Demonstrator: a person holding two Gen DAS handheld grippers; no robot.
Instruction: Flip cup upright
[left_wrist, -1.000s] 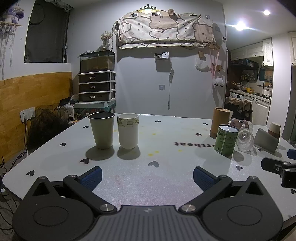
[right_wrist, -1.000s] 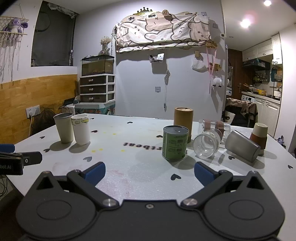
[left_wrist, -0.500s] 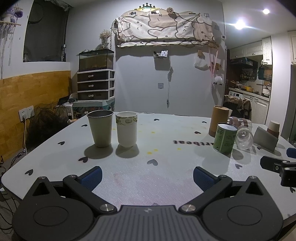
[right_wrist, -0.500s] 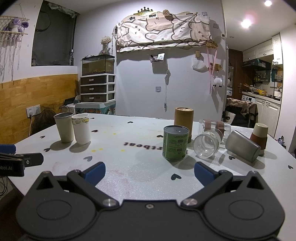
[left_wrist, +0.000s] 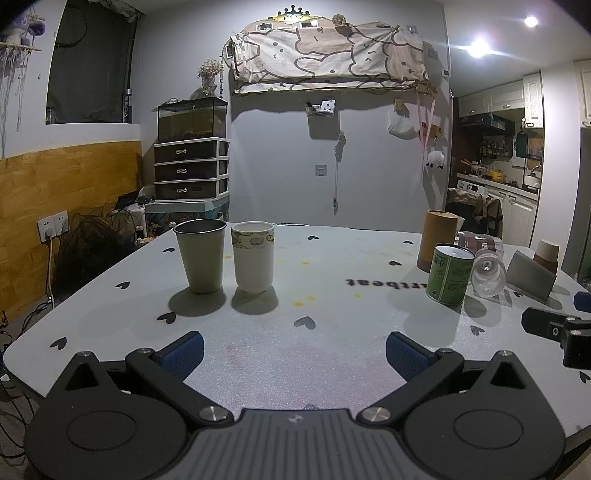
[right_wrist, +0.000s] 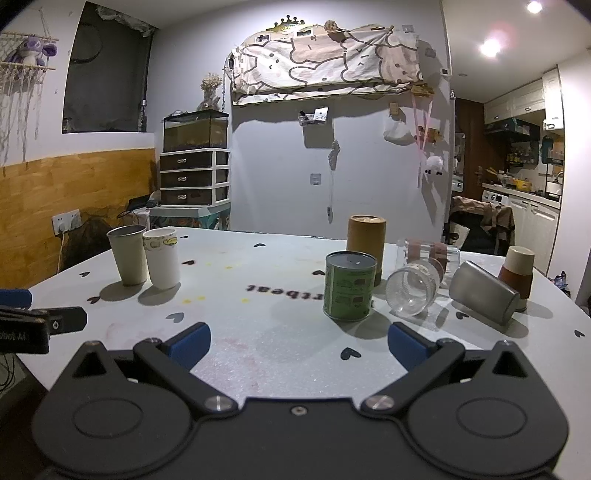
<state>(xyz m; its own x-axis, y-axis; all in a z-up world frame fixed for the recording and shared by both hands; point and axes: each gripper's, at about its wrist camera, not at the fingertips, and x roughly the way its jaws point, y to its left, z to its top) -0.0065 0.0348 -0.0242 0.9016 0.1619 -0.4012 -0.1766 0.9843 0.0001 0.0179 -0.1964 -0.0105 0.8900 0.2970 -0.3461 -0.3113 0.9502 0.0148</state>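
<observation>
A metal cup (right_wrist: 484, 292) lies on its side at the table's right, base toward me; it also shows in the left wrist view (left_wrist: 530, 276). A clear glass (right_wrist: 413, 291) lies on its side beside it, mouth toward me. A brown and cream paper cup (right_wrist: 517, 275) stands upside down behind the metal cup. My right gripper (right_wrist: 297, 341) is open and empty, well short of them. My left gripper (left_wrist: 294, 349) is open and empty over the near table. A metal cup (left_wrist: 201, 254) and a white paper cup (left_wrist: 253, 255) stand upright at the left.
A green tin (right_wrist: 349, 290) and a brown cardboard tube (right_wrist: 365, 245) stand upright between my right gripper and the fallen cups. The table (right_wrist: 266, 354) is grey with black hearts. The right gripper's finger (left_wrist: 554, 328) shows at the left view's right edge.
Both views have shifted only slightly; the left gripper drifted a little. Nothing on the table moved and both grippers stayed open.
</observation>
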